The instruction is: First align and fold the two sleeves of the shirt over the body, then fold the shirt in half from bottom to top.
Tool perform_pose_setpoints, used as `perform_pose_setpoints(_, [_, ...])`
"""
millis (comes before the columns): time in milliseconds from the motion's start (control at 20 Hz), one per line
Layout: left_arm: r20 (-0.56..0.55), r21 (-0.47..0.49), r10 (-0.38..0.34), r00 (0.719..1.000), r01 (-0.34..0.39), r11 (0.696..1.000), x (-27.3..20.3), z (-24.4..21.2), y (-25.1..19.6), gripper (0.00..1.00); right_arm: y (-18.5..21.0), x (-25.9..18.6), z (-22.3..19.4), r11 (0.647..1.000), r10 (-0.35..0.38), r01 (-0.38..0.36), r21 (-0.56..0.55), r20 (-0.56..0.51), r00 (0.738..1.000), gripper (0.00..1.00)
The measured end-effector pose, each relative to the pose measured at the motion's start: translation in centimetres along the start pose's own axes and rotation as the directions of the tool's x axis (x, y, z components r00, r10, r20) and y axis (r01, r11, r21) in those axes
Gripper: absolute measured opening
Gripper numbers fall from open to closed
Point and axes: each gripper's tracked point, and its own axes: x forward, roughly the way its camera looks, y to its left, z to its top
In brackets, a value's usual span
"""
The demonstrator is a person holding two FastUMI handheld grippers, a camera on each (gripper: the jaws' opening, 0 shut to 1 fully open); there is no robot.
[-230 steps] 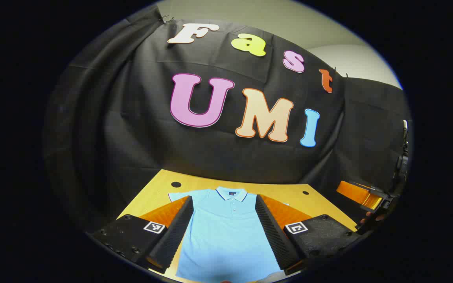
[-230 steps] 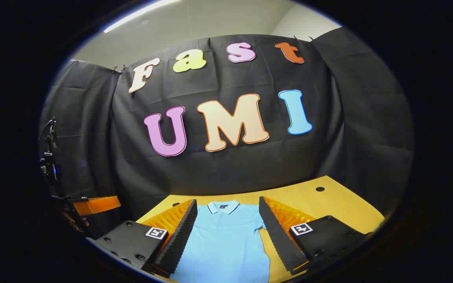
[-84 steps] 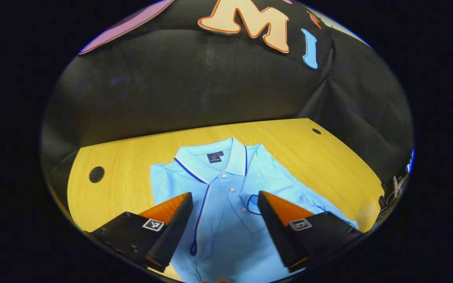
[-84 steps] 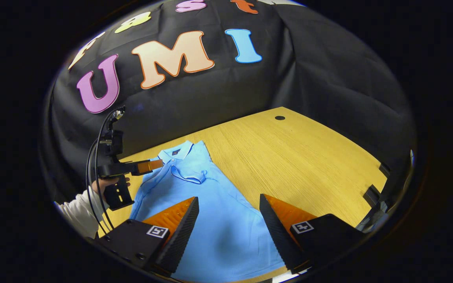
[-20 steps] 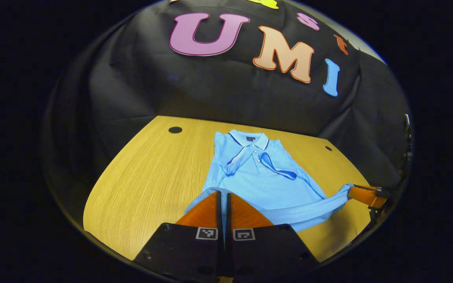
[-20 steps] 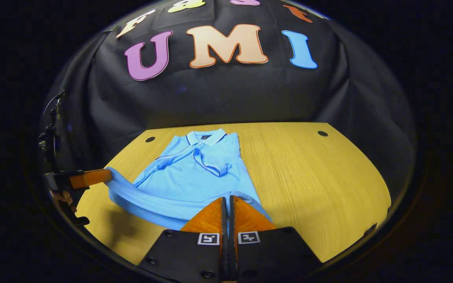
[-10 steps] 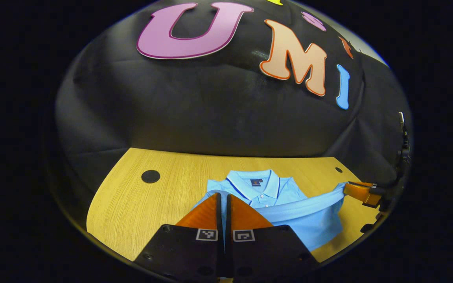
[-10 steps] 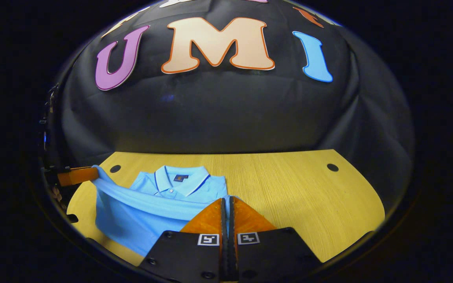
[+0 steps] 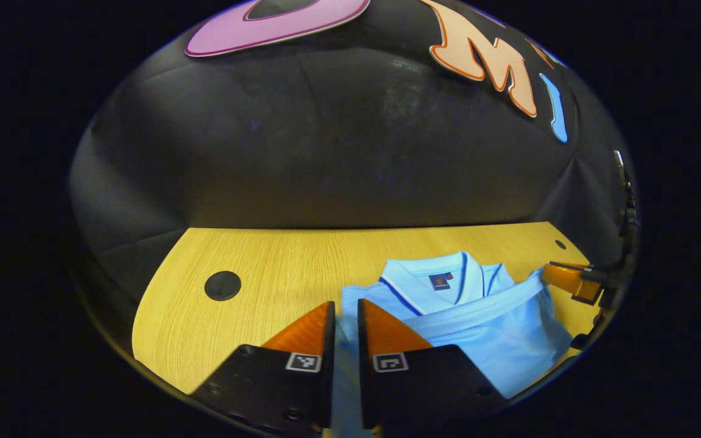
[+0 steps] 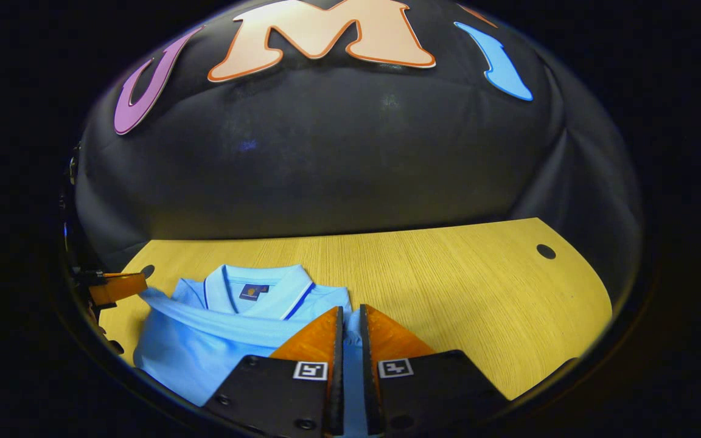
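A light blue polo shirt (image 9: 484, 328) lies on the wooden table (image 9: 277, 274), folded in half, with its bottom hem brought up to just below the collar (image 9: 442, 280). My left gripper (image 9: 345, 304) stands over the hem's left corner, its jaws a narrow gap apart with blue cloth showing between them. In the right gripper view, my right gripper (image 10: 352, 309) sits at the shirt's (image 10: 216, 340) right hem corner, likewise parted a little over the cloth. Each gripper shows far off in the other's view, the right gripper (image 9: 569, 281) and the left gripper (image 10: 116, 286), both at the hem's ends.
The table (image 10: 460, 286) has round cable holes (image 9: 223, 285) (image 10: 546, 251) near its back corners. The black cloth wall rises close behind the table's far edge. Bare wood extends to the right of the shirt in the right gripper view.
Both grippers carried the hem forward and down onto the shirt's upper part. Their jaws, pressed shut on the hem before, now stand slightly apart.
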Motion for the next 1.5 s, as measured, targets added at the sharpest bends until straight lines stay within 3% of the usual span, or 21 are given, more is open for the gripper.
perform_pose_setpoints(150, [0.0,-0.035,0.026,1.0,-0.026,0.999,-1.5,0.2,0.5,0.92,-0.4,-1.9,0.7,1.0,-0.001,0.001,-0.004,0.008,1.0,0.78])
perform_pose_setpoints(200, [0.0,-0.049,0.029,1.0,-0.029,0.998,-2.5,0.4,0.6,0.94,-0.3,-3.1,1.1,1.0,0.004,-0.004,0.009,0.016,1.0,1.0])
perform_pose_setpoints(250, [0.005,-0.071,0.024,1.0,-0.024,0.997,-3.6,0.7,0.3,0.99,-0.2,-4.3,1.2,1.0,0.007,-0.007,0.025,0.018,1.0,0.99])
perform_pose_setpoints(650, [0.004,-0.141,0.059,0.998,-0.058,0.988,-16.2,-1.5,-1.2,0.96,-0.3,-17.2,1.1,0.996,0.065,-0.069,0.06,0.066,0.996,0.99])
perform_pose_setpoints(900, [0.015,-0.178,0.137,0.991,-0.132,0.975,-24.1,-3.8,-3.8,0.96,-2.8,-25.5,-2.3,0.989,0.134,-0.136,0.065,0.036,0.99,0.99])
perform_pose_setpoints(1050, [0.039,-0.21,0.152,0.988,-0.14,0.968,-27.3,-5.2,-6.1,0.96,-5.3,-30.3,-3.5,0.985,0.162,-0.164,0.06,0.036,0.986,0.99])
perform_pose_setpoints(1250, [0.032,-0.19,0.203,0.979,-0.194,0.963,-29.6,-7.2,-8.4,0.96,-8.1,-33.8,-4.7,0.979,0.199,-0.201,0.041,0.051,0.979,0.94])
perform_pose_setpoints(1300, [0.041,-0.184,0.214,0.976,-0.203,0.962,-30.0,-7.2,-9.0,0.96,-8.9,-34.3,-4.9,0.979,0.198,-0.2,0.035,0.056,0.979,0.98])
perform_pose_setpoints(1500, [0.064,-0.173,0.213,0.975,-0.199,0.965,-31.7,-7.3,-12.1,0.96,-11.2,-34.4,-5.3,0.977,0.2,-0.204,0.058,0.072,0.977,0.98])
